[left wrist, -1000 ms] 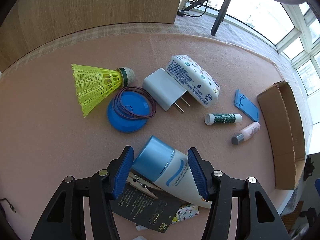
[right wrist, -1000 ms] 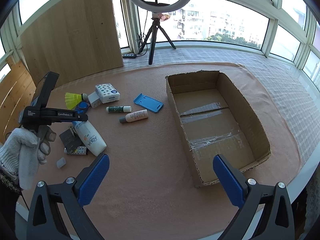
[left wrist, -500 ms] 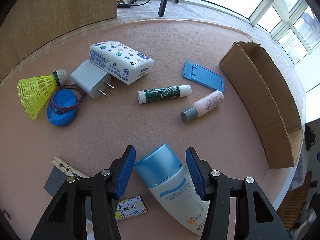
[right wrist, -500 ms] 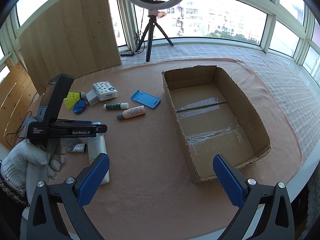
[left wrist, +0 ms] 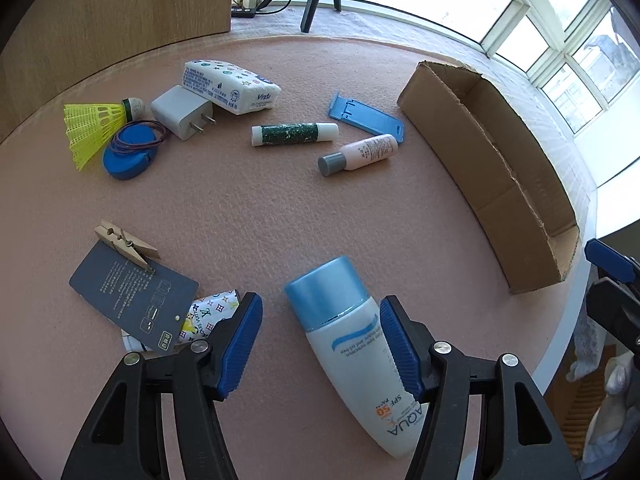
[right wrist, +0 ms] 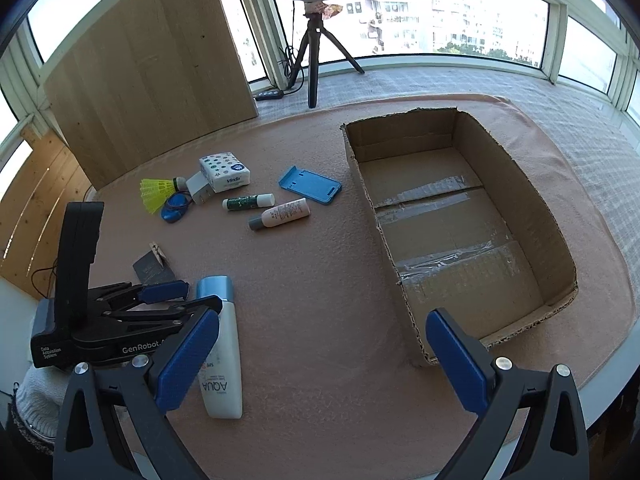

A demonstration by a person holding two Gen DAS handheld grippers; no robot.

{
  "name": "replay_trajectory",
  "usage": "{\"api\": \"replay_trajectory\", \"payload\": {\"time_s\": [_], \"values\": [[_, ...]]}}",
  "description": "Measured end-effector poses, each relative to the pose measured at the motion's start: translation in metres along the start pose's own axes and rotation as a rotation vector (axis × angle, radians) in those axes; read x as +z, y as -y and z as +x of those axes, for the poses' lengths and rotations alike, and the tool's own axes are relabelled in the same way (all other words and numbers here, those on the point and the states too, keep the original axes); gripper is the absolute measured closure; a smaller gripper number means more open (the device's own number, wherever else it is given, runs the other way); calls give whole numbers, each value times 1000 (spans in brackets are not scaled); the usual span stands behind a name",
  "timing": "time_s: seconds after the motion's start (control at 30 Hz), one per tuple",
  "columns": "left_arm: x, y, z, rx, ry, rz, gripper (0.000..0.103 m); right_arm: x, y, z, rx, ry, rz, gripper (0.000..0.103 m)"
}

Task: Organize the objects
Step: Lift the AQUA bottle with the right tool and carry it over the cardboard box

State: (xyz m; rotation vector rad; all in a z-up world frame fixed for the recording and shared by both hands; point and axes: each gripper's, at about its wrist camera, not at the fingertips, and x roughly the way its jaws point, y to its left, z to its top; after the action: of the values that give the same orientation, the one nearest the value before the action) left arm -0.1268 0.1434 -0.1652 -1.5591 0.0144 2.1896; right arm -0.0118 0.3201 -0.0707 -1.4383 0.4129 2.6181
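A white sunscreen bottle with a blue cap lies on the pink mat between the open fingers of my left gripper; its right side lies against the right pad, with a gap on the left. In the right wrist view the bottle lies flat beside the left gripper. My right gripper is open and empty, in front of the open empty cardboard box.
On the mat: a yellow shuttlecock, blue disc with a cord, white charger, tissue pack, green tube, small pink bottle, blue phone stand, dark card with clothespin. A tripod stands behind.
My left gripper swung right and pulled the sunscreen bottle toward the table's near edge, away from the card and clothespin. Its jaws have widened around the bottle. The right gripper barely moved.
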Motion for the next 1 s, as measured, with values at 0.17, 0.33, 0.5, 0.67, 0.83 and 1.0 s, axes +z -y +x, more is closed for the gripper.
{"api": "replay_trajectory", "payload": {"time_s": [0.17,0.33,0.5,0.67,0.83,1.0], "values": [[-18,-14,-24,-9,31,-53,35,3,-8,14,66,-13,-46,1],[-42,-12,-31,-30,45,-104,30,5,-14,41,159,-109,-83,1],[-58,-10,-28,-46,26,-127,28,5,-19,67,210,-208,-96,1],[-62,-11,-19,-57,16,-165,28,4,-27,87,240,-280,-118,1],[-63,-15,-11,-72,11,-199,28,3,-36,101,271,-329,-133,4],[-63,-13,-8,-96,18,-209,28,-1,-45,107,292,-365,-162,11]]}}
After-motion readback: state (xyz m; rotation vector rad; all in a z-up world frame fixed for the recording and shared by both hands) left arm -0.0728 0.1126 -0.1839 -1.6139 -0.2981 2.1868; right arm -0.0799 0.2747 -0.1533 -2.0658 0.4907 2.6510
